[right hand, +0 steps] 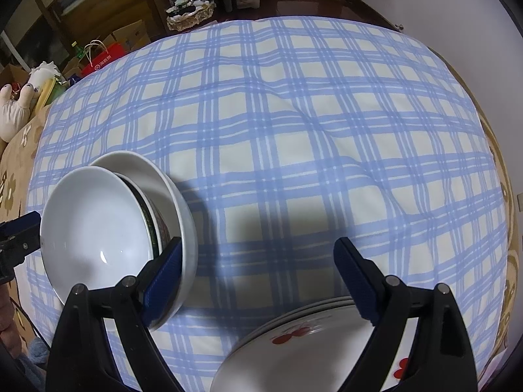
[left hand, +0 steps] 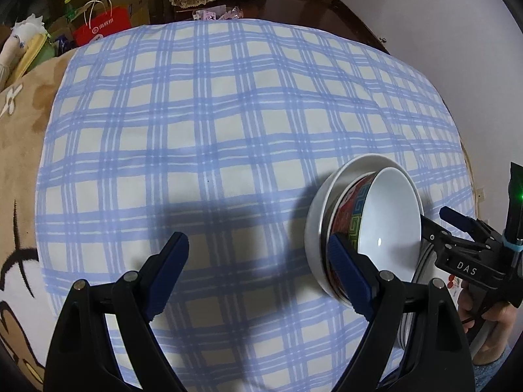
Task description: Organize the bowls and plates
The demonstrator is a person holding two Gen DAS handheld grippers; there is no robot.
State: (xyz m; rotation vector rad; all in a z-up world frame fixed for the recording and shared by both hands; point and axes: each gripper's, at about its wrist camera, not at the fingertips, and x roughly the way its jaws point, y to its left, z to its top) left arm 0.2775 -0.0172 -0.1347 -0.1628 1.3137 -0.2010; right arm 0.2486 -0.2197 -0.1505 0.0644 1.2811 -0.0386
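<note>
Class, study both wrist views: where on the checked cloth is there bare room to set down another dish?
Free: the checked cloth beyond the nested bowls and the plate stack, up to its far edge, and the gap between them. Crowded: the near edge, where bowls, plates and both grippers gather.

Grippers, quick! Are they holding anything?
Left gripper: open, holding nothing.
Right gripper: open, holding nothing.

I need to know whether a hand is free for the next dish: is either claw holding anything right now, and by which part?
Nothing is held. The left claw and right claw both stand open over the checked cloth; the nested bowls sit beside them, ungripped.
</note>
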